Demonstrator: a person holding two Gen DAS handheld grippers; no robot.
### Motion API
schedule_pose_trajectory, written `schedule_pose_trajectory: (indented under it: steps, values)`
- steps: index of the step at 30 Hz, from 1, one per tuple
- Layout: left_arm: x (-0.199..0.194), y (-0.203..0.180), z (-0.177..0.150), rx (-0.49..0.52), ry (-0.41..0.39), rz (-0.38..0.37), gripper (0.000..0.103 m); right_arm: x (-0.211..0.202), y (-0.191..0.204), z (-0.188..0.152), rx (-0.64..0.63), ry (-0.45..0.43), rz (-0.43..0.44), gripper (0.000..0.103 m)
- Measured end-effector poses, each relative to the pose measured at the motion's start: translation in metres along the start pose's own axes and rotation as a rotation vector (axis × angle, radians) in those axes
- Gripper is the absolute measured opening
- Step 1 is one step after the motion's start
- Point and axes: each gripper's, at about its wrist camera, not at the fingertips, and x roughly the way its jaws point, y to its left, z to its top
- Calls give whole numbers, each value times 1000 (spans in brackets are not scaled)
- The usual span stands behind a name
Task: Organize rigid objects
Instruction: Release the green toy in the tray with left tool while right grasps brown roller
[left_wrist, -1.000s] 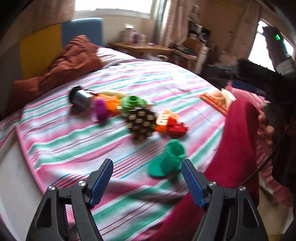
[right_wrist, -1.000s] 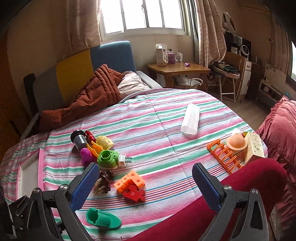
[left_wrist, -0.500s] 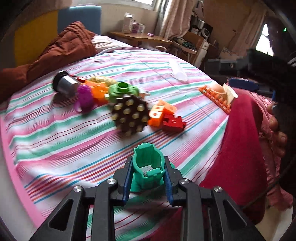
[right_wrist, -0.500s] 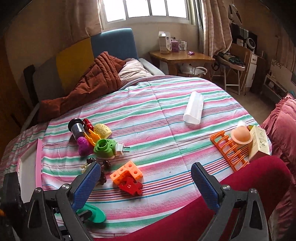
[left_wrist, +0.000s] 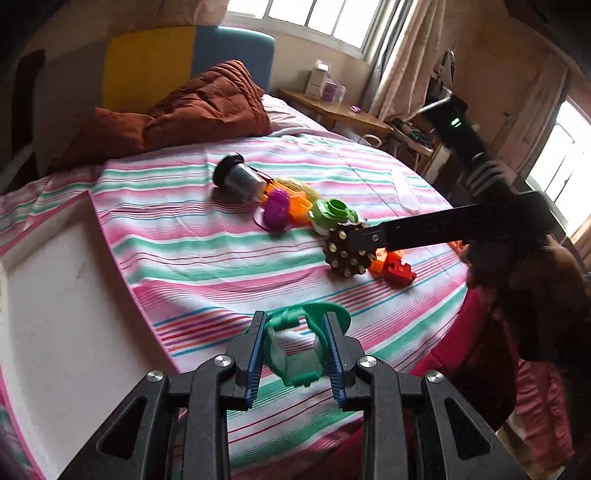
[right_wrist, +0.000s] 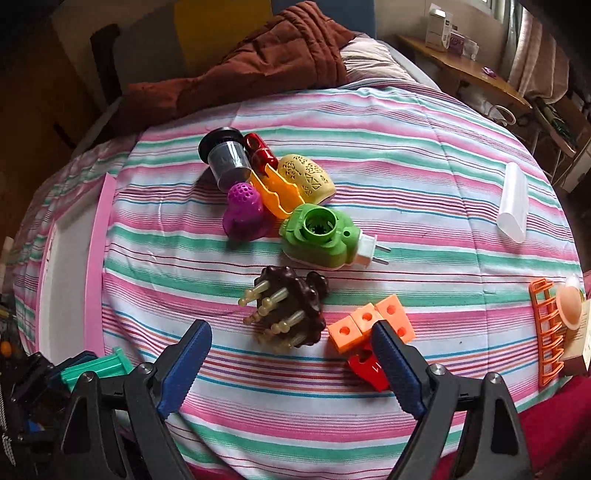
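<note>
My left gripper is shut on a green plastic piece, held just above the striped bedsheet beside the white tray. That green piece also shows at the lower left of the right wrist view. My right gripper points steeply down over a brown studded toy. Its jaws are closing. The toy lies between the fingers and no pad touches it. Seen from the left wrist, the brown studded toy sits under the right gripper's black finger.
Behind the brown toy lie a green plug-in device, a purple piece, an orange clip, a yellow shell and a grey cup. Orange cubes and a red block lie right of it. An orange rack is far right.
The left gripper has closed on the green piece and carried it left, next to the tray. The right gripper has dropped and tilted down over the brown toy, its jaws narrowing a little.
</note>
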Motion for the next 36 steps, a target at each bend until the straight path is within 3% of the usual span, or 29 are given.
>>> schedule_pose_trajectory:
  steps: [3,4,6,8,12,14,23,36]
  values:
    - [-14,13,1,-39,-27,13,30,18,4,10,-9,54,-38,86]
    - [-18,18,1,-50,-36,18,30,24,4,13,-13,78,-44,79]
    - [-27,29,1,-77,-57,39,30,39,5,13,-10,137,-40,52]
    - [-34,44,-2,-115,-68,62,30,43,5,13,19,131,-7,39]
    - [-45,78,-8,-197,-88,111,30,40,10,12,11,79,-26,39]
    - [-53,94,-10,-230,-104,134,30,39,9,9,20,53,25,39]
    - [-71,180,-14,-374,-125,313,30,36,15,6,-2,3,27,39]
    - [-29,255,28,-388,-92,509,30,39,35,6,-42,-21,26,39]
